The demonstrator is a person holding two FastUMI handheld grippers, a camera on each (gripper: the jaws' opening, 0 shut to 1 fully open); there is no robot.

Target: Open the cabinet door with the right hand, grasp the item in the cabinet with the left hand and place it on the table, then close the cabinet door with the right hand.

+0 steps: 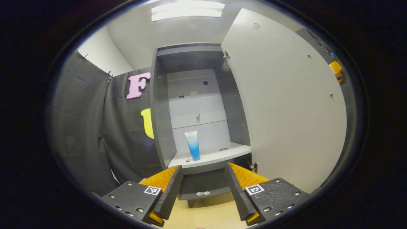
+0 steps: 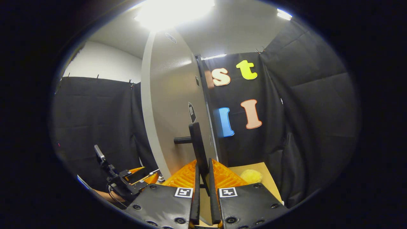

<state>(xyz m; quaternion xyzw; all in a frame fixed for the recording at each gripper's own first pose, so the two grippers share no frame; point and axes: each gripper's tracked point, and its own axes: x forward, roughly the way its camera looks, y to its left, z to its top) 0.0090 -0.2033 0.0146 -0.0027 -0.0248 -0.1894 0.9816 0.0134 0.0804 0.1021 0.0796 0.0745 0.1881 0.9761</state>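
So the cabinet (image 1: pixel 160 127) is wide open and there's just one tube (image 1: pixel 192 145) inside, standing upright on the white shelf (image 1: pixel 219 155), toward its left side. The left gripper (image 1: pixel 203 178) sits in front of it with jaws spread, well apart from the tube. Cabinet door (image 1: pixel 286 108) is swung out to the right. Over in the right gripper view, the right gripper (image 2: pixel 203 178) has its jaws pinching the door handle (image 2: pixel 198 149), plus there's a yellow fuzzy thing (image 2: pixel 251 176) on the worktop (image 2: pixel 264 178) and the left gripper down low left.
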